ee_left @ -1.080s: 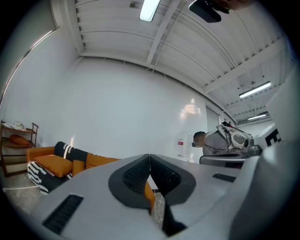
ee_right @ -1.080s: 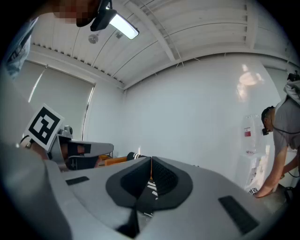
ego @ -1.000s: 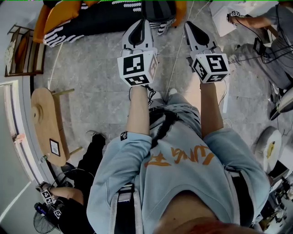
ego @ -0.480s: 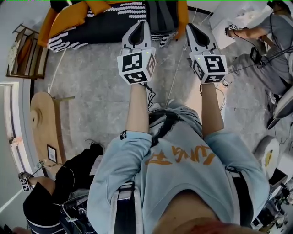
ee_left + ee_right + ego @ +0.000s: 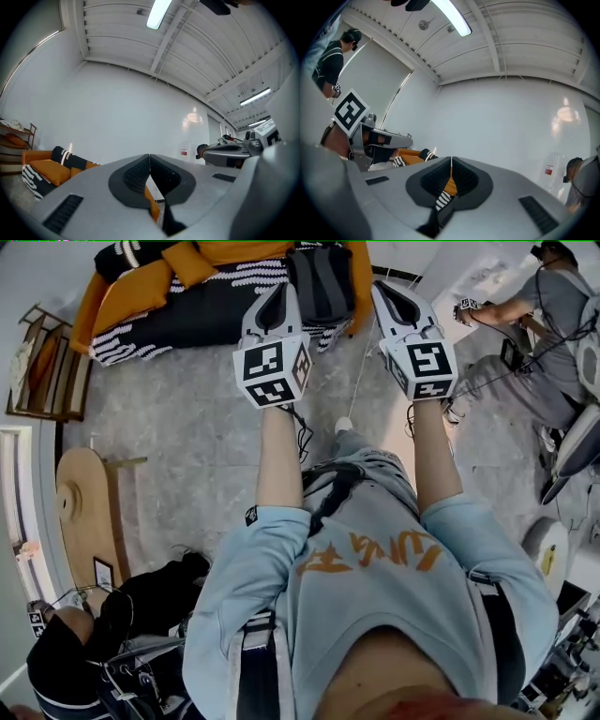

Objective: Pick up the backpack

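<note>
One orange sofa (image 5: 127, 292), backpack (image 5: 321, 282), grey floor (image 5: 187, 413), white wall (image 5: 117, 108)

Open floor (image 5: 187, 427) ahead up to the sofa (image 5: 178, 315); seated person (image 5: 553, 315) off right.
</note>
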